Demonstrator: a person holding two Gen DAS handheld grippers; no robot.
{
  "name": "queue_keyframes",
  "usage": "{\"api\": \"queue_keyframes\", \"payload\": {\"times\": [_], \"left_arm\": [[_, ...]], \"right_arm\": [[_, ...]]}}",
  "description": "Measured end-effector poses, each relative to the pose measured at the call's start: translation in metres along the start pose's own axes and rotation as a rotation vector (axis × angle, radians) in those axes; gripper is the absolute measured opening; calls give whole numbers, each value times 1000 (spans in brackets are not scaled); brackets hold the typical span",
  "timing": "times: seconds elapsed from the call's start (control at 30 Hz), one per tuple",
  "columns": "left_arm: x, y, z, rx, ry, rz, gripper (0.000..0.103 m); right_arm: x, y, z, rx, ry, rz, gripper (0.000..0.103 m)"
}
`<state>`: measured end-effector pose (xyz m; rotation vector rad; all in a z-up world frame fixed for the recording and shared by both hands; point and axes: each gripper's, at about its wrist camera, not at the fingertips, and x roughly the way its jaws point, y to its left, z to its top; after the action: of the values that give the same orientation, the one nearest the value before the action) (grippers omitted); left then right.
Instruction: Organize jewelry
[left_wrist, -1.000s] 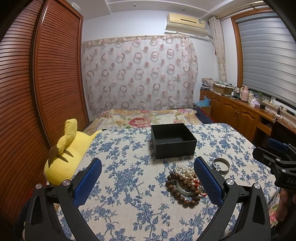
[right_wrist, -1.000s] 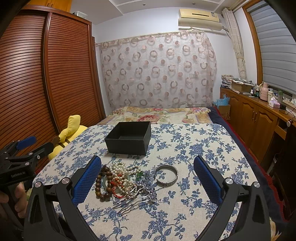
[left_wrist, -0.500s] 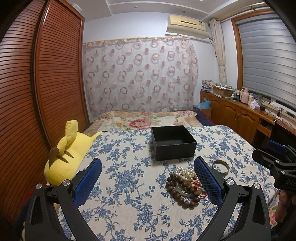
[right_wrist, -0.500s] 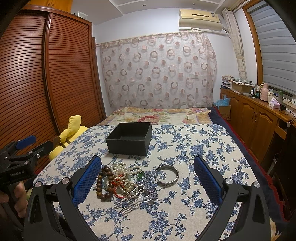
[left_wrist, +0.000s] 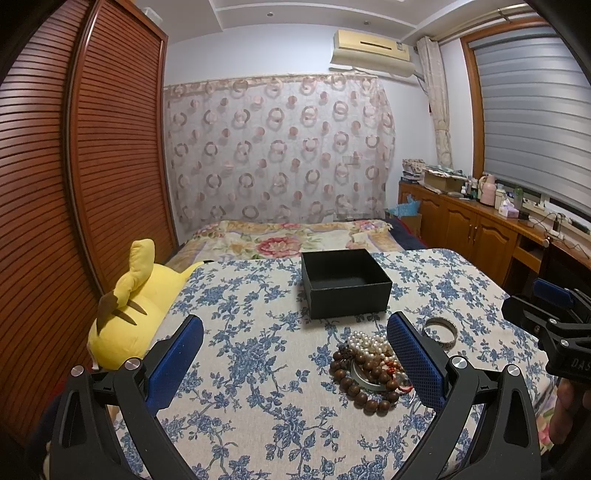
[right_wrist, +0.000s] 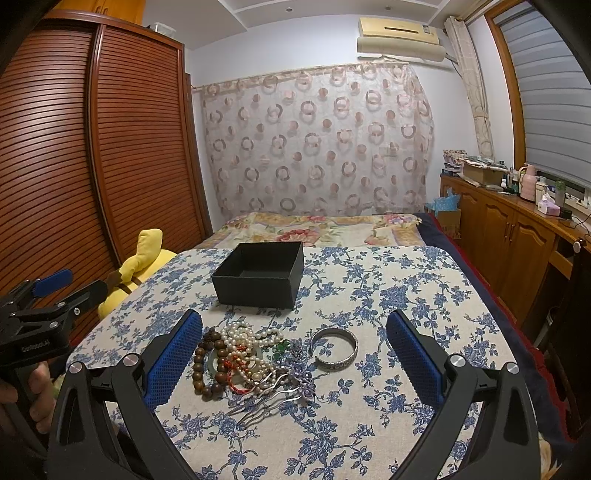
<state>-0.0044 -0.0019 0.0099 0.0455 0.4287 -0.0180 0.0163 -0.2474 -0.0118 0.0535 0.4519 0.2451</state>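
jewelry pile (right_wrist: 251, 362): lies on the floral cloth (right_wrist: 388, 295), ahead of and between the right gripper (right_wrist: 293, 354) fingers, crowded toward the left finger (right_wrist: 173, 358). consists of a brown bead bracelet (right_wrist: 201, 365), a pearl strand (right_wrist: 240, 336), red beads and silver hairpins (right_wrist: 266, 398), all tangled and touching. silver bangle (right_wrist: 336, 349): lies flat just beside the pile, toward the right finger, apart from the tangle. in the left wrist view, same pile (left_wrist: 364, 365) sits against the inner face of the right finger of the left gripper (left_wrist: 295, 362), off its centre line.

both grippers: fingers spread wide, grasping nothing.

judgement: right gripper is the better placed, pile nearly centred; bangle is the easiest single pick, being free of the tangle.

black box (right_wrist: 260, 275): open, empty as far as visible, directly beyond the pile, past the fingertips. path from pile to box appears unobstructed.

yellow plush toy (left_wrist: 136, 306): off the cloth edge, outside the left finger, well apart.

risk, as judged: tangled strands may lift together.
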Motion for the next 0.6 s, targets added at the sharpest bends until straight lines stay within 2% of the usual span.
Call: {"api": "queue_keyframes", "payload": {"times": [0.53,0.57,0.6], "left_arm": [[0,0,0,-1,-2,0,97],[1,-2,0,-19,-1,26,97],[0,0,0,-1,-2,0,97]], "right_arm": [[0,0,0,1,0,1,101],[0,1,0,1,0,1,101],[0,1,0,0,0,1,101]]}}
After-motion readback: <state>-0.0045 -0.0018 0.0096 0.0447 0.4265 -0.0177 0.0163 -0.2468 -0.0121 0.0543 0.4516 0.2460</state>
